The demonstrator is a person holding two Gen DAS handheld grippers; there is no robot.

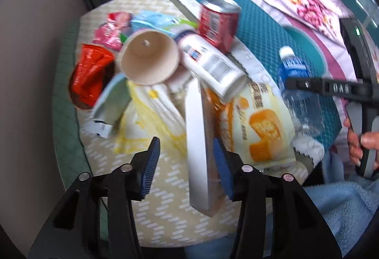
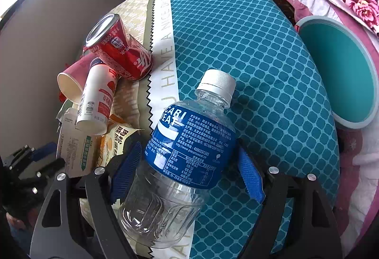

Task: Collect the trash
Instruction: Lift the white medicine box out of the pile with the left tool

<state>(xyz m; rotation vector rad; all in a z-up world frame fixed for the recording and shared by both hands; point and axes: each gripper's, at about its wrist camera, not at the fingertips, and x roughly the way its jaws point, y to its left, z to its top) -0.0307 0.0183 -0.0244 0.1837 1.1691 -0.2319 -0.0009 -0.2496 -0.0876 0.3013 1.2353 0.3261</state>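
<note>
- Right wrist view: the right gripper (image 2: pixel 189 164) straddles a clear plastic bottle (image 2: pixel 180 164), its blue pads on either side of the blue label; whether the pads press the bottle or stand just off it cannot be told.
- That bottle has a white screw cap and lies on the teal patterned cloth (image 2: pixel 248 57); its label reads "CARI" over "WEAT", with "www.pocarisweat.cn" and "4000231365" in small print.
- A white strip with a black zigzag edge (image 2: pixel 163 50) runs past the bottle and carries the words "HAVE A NICE".
- Left of it lies a red can (image 2: pixel 118 48) marked "200", leaning on a white bottle with a strawberry picture (image 2: pixel 97 102); a pink paper cup (image 2: pixel 71 83) lies on its side behind.
- A teal round lid (image 2: pixel 341 74) rests at the right.
- Left wrist view: the left gripper (image 1: pixel 187 154) stands wide open, a white flat carton (image 1: pixel 197 140) lying between the fingers, close to the right-hand pad.
- Beyond sit an orange bread wrapper (image 1: pixel 258 126), a yellow-and-white wrapper (image 1: pixel 151 121), the paper cup (image 1: pixel 149 59), a red snack bag (image 1: pixel 91 74) and a pink wrapper (image 1: pixel 111 30), heaped on a cream patterned cloth (image 1: pixel 165 199).
- The right gripper's black frame shows "DAS" at the right edge, with a hand (image 1: pixel 360 142) on its handle.
</note>
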